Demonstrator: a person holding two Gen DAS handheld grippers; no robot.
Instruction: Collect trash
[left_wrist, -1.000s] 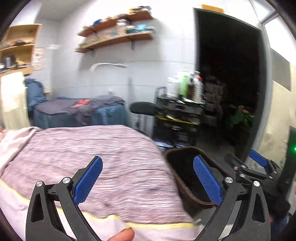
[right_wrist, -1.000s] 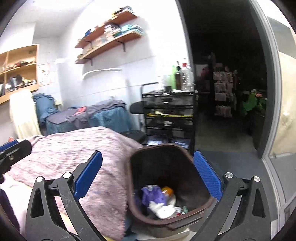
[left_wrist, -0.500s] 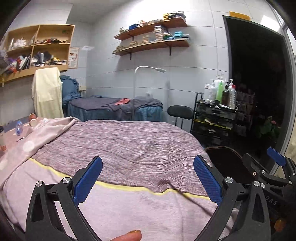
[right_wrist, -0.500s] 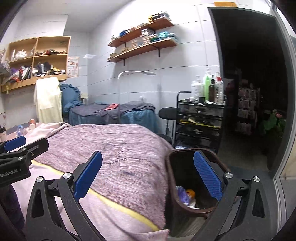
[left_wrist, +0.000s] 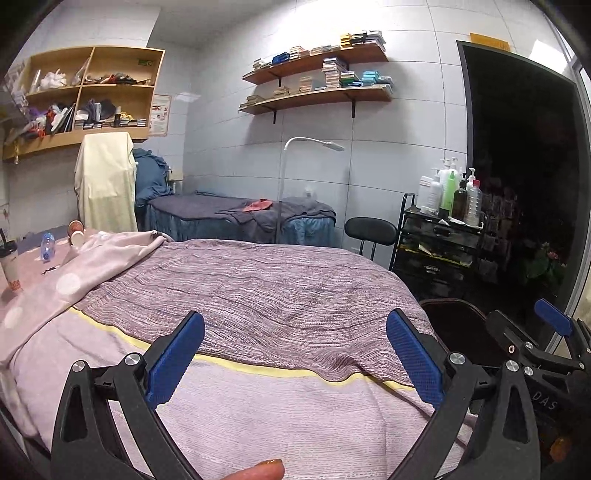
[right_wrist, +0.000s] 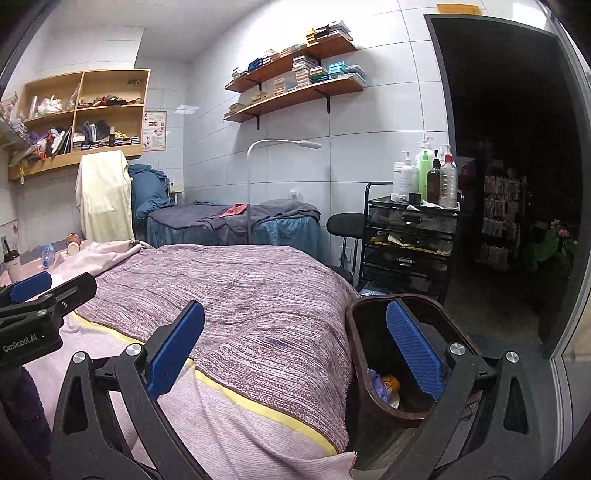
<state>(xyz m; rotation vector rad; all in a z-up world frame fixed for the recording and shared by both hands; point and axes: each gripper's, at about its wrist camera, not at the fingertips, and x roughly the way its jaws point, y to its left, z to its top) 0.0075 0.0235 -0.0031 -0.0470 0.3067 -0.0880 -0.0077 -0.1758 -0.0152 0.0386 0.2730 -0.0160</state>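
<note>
Down at the foot of the bed, the brown trash bin (right_wrist: 373, 376) stands on the floor just beside the mattress corner, and the right wrist view looks into it: a purple wrapper (right_wrist: 377, 380) and something orange (right_wrist: 390, 383) lie at the bottom, partly hidden behind a blue pad. From the left wrist view only the bin's dark rim (left_wrist: 454, 310) shows past the bed's edge. The right tongs (right_wrist: 295, 350) are spread wide with nothing between them, one pad over the bedspread and the other over the bin's mouth. The left tongs (left_wrist: 295, 354) are likewise spread and empty, held over the bed (left_wrist: 258, 295), whose mauve woven spread ends in a yellow stripe above a paler pink sheet. At the far left end of the bed lie a small plastic bottle (left_wrist: 47, 246), a paper cup on its side (left_wrist: 75, 236) and a tall lidded drink cup (left_wrist: 10, 266), well apart from the bin. Beyond the bed stand a black stool (right_wrist: 349, 227), a black drawer cart (right_wrist: 410, 243) topped with pump bottles, a white floor lamp (right_wrist: 255, 177) and a second bed under grey and blue covers (right_wrist: 236, 221). Wooden shelves (right_wrist: 295, 88) on the tiled wall carry small boxes.
</note>
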